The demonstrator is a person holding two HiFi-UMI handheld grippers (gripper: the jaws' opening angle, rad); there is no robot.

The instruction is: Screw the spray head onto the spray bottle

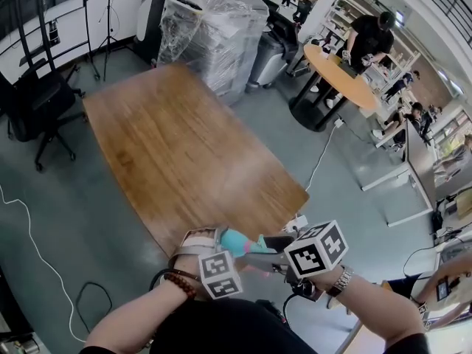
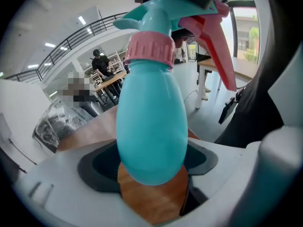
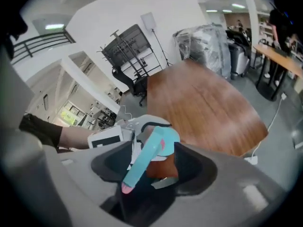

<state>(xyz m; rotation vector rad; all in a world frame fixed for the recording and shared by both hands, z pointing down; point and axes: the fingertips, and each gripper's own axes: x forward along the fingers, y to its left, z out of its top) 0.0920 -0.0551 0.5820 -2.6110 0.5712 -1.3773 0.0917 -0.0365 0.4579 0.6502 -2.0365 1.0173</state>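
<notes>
Head camera looking steeply down on the wooden tabletop (image 1: pixel 184 161) from well above, both grippers crowding the frame's bottom edge. Camera on the left tongs (image 2: pixel 151 167) sitting very close behind the spray bottle (image 2: pixel 151 126), which is filling the frame. Camera on the right tongs (image 3: pixel 154 167) facing along the spray head (image 3: pixel 143 162) toward the tabletop. All three sharing spray bottle and tabletop.
</notes>
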